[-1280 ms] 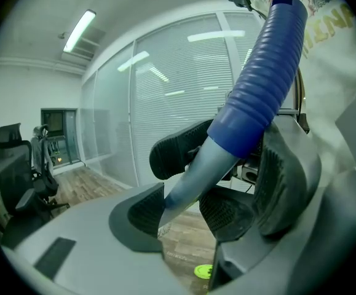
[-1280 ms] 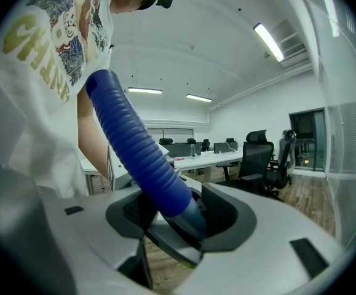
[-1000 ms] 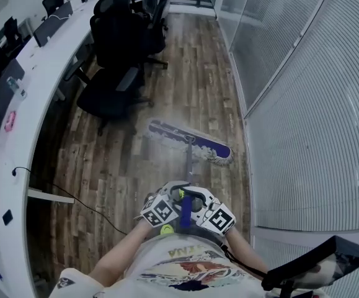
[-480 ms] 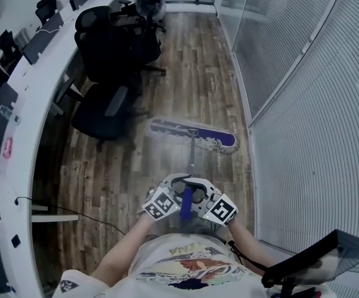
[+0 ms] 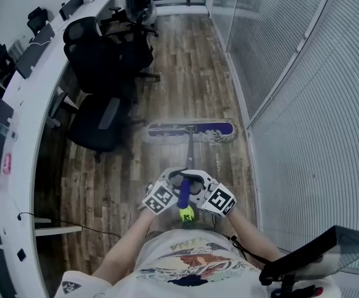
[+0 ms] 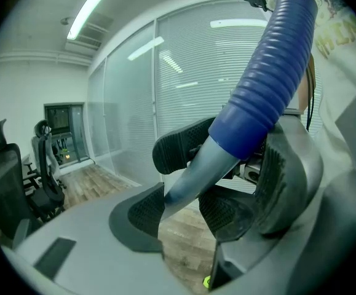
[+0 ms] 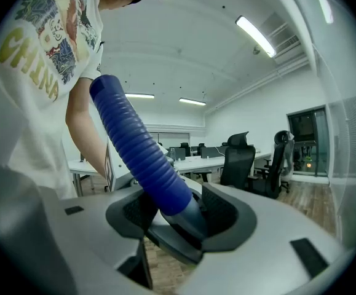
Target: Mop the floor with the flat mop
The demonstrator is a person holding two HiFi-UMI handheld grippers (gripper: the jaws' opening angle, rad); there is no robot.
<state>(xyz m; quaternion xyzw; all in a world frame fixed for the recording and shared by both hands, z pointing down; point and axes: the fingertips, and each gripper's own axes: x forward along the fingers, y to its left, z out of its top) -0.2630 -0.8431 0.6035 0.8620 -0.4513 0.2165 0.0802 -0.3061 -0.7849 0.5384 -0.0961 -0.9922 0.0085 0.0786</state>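
Note:
The flat mop head (image 5: pixel 191 130), blue on top with a pale fringe, lies square across the wood floor ahead of me. Its grey pole (image 5: pixel 190 157) rises to a blue ribbed grip (image 5: pixel 183 194) with a yellow-green end. My left gripper (image 5: pixel 173 182) and right gripper (image 5: pixel 199 184) face each other at waist height, both shut on the handle. In the left gripper view the pole (image 6: pixel 196 171) passes between the pads of the left gripper (image 6: pixel 184 208) just below the blue grip (image 6: pixel 270 78). The right gripper (image 7: pixel 181 217) clamps the lower end of that blue grip (image 7: pixel 138 149).
Black office chairs (image 5: pixel 101 61) stand on the left beside a long curved white desk (image 5: pixel 18 104). A glass wall with blinds (image 5: pixel 303 104) runs along the right. A black cable (image 5: pixel 74 225) trails on the floor at lower left. A dark flat object (image 5: pixel 315 256) juts in at bottom right.
The mop head has swung from slanted to lying straight across the floor. The chairs and desk have shifted in view, and the handle's yellow-green end now shows.

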